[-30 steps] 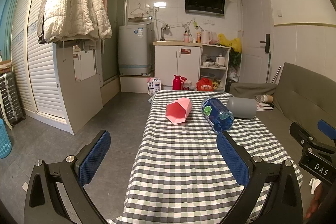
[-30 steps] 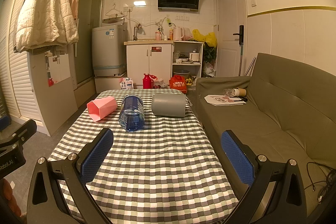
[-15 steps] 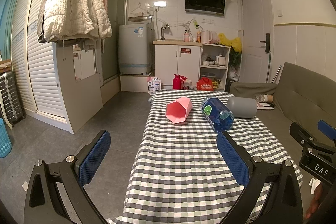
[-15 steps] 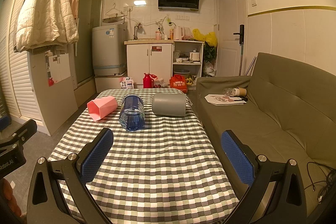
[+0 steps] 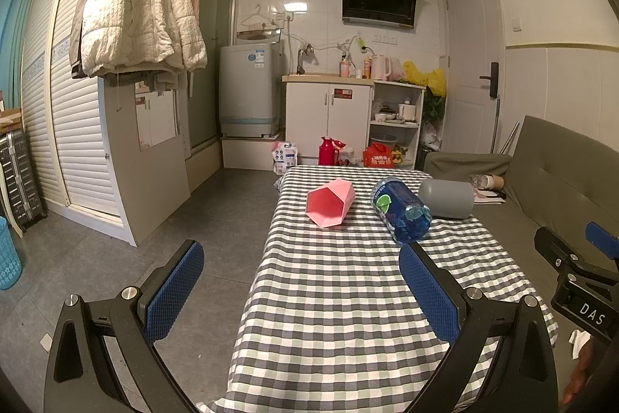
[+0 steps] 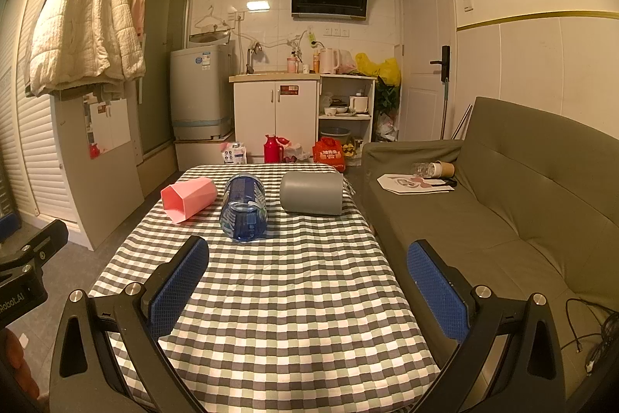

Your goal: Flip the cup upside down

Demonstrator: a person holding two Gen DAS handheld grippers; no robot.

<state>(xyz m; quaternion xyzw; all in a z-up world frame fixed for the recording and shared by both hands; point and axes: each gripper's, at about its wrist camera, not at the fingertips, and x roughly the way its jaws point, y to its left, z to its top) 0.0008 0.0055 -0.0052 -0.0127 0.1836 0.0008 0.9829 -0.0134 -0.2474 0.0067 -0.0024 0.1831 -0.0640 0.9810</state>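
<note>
Both pairs of fingers stand spread wide with nothing between them: the left gripper (image 5: 300,281) and the right gripper (image 6: 307,277) hover over the near end of the checked worktop (image 6: 271,297). Well ahead, three vessels lie on their sides in a row: a pink cup (image 6: 189,193), a blue bottle (image 6: 244,208) and a grey cup (image 6: 312,192). The pink cup (faceted, likely thin light plastic) looks stiff but slippery; its flat walls near the mouth probably offer the surest hold. The grey cup's round body may roll when pinched.
</note>
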